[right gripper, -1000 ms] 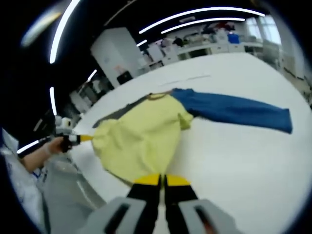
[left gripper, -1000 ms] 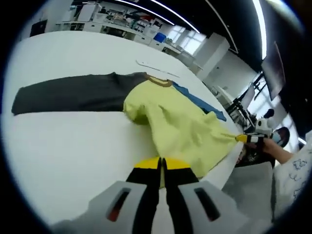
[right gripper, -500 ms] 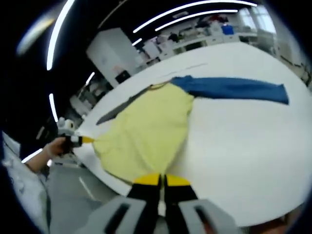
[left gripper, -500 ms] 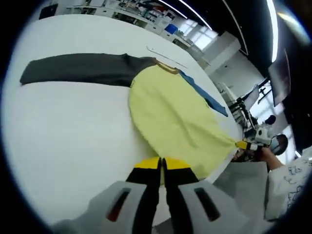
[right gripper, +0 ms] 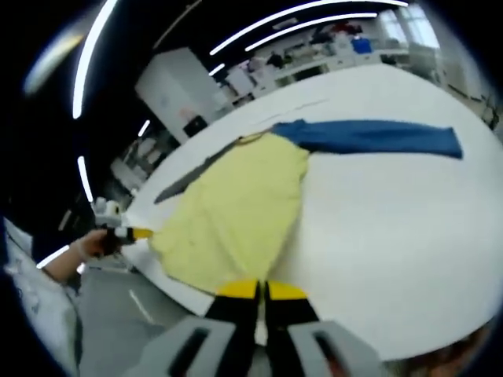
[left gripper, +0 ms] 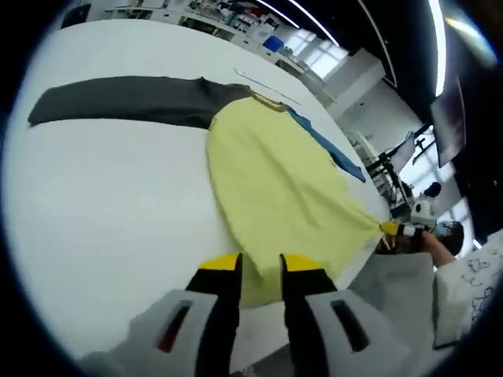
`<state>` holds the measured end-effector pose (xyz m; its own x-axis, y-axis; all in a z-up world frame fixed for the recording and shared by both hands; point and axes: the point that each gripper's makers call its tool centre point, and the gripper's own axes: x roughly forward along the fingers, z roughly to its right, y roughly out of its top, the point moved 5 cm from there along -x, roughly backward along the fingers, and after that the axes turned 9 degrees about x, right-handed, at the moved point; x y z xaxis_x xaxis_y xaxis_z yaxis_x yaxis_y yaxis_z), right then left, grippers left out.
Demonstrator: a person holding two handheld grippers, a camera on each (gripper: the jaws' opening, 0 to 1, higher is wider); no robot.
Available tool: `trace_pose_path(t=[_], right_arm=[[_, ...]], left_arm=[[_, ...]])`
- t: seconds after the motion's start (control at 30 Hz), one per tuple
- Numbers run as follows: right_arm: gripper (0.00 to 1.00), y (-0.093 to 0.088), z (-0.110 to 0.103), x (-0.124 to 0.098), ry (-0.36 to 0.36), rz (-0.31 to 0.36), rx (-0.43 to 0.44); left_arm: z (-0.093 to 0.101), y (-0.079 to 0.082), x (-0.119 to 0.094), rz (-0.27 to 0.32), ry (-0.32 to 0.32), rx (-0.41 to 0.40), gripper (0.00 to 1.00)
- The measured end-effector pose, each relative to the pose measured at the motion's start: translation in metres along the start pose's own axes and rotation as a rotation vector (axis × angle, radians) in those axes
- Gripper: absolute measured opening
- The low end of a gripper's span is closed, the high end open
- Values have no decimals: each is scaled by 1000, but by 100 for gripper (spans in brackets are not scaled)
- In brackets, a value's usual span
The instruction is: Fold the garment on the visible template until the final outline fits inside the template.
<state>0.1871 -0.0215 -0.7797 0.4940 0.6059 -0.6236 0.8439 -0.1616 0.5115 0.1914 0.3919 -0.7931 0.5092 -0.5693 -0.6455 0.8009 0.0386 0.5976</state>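
We worked at a white tabletop (left gripper: 102, 212) in a lab room with ceiling light strips and cluttered benches behind. The garment (left gripper: 275, 188) lay spread on the tabletop: a yellow body, a dark grey sleeve (left gripper: 118, 100) stretched to one side and a blue sleeve (right gripper: 369, 137) stretched to the other.

In the left gripper view, the left gripper (left gripper: 259, 271) had its jaws apart, with the yellow hem edge lying between the yellow tips; we could not tell whether they touched the cloth. The right gripper (left gripper: 393, 229) showed at the far hem corner, held in a hand (left gripper: 432, 245).

In the right gripper view, the right gripper's jaws were pressed together at the yellow hem edge (right gripper: 228, 271), apparently pinching it. The left gripper showed at the opposite hem corner.
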Motion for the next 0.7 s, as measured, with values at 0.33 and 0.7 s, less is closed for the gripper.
trace_pose_path(t=[0.33,0.7], right_arm=[[0,-4,-2,2,-2,-6,12],[0,-9,2,4,-4,-19,13]], left_arm=[[15,-22,1,-72,-70,18,13],[13,-22,-11,-76,-98,-75,2]])
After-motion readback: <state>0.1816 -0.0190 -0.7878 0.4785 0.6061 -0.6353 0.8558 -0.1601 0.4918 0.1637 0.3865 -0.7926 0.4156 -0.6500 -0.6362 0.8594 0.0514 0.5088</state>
